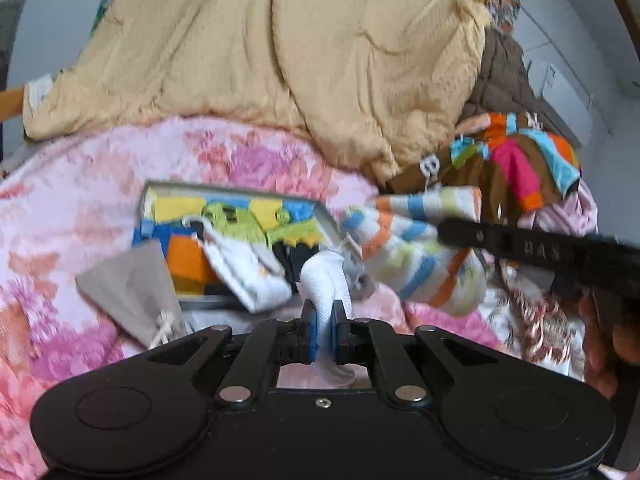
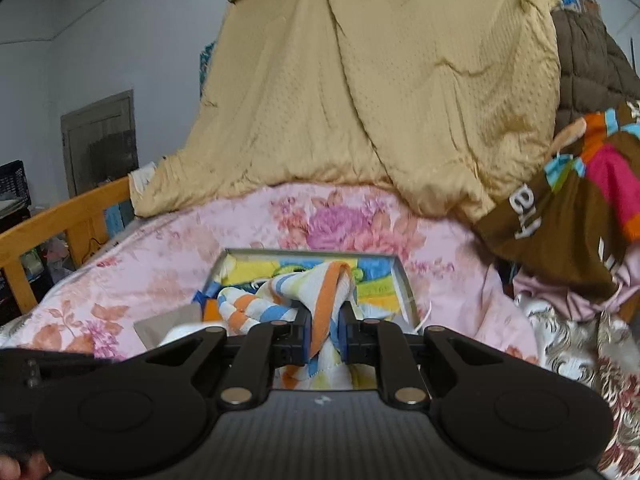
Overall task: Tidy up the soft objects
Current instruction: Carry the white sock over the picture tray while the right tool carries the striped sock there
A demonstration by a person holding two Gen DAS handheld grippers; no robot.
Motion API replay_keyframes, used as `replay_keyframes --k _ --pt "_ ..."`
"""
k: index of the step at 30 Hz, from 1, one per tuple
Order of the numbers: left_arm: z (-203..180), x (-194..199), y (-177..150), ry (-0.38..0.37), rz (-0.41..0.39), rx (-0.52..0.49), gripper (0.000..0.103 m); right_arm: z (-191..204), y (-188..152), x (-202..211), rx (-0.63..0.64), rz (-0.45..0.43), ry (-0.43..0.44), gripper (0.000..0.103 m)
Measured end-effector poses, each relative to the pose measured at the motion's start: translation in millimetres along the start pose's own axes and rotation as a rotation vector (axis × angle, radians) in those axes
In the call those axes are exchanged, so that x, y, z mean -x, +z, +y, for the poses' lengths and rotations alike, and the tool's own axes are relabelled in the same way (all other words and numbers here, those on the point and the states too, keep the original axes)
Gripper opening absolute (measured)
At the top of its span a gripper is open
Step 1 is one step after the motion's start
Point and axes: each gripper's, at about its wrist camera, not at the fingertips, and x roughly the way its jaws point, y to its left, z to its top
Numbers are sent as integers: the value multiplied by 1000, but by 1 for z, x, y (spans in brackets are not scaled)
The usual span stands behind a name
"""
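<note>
Striped cloth, in bands of orange, blue, pale green and white, hangs pinched between the blue pads of the right gripper, whose jaws are clenched on a fold of it just above the near edge of a shallow grey tray. From the left wrist view the same cloth bunches to the right of the tray, with the right gripper's black finger reaching in from the right. The left gripper has its jaws clamped on a white cloth, a twisted end that rises from between the pads towards the tray. In the tray lies a bright towel in yellow, blue, green and orange. A grey pouch lies just left of the tray. All of this rests on a pink floral blanket. Farther back a tan quilt is heaped high, and to the right lie a brown quilted cover and a brown garment with bright patches.
</note>
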Motion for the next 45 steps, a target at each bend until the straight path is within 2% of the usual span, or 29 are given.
replay_keyframes --k 5,9,14,20,24,30,32,42,45 --pt "-11 13 28 18 -73 -29 6 -8 11 4 -31 -68 17 14" --pt "-6 6 47 50 -104 -40 6 -20 19 -15 -49 -120 32 14" --pt "1 -29 75 101 -134 -99 7 -42 18 -65 -102 -134 50 15" --pt "8 -93 102 115 -151 -94 7 -68 9 -135 -124 -73 20 15" --pt "7 -136 107 112 -125 -114 7 -81 6 -166 -159 -68 15 15" --pt "16 -190 95 115 -49 -20 8 -97 -9 -207 -284 -34 53 15" --pt "16 -206 90 125 -16 -20 8 -101 -15 -213 -308 -13 57 15" --pt "21 -240 70 177 71 27 10 -115 -29 -229 -343 56 52 18" --pt "27 -244 67 200 97 47 10 -115 -33 -231 -337 66 56 26"
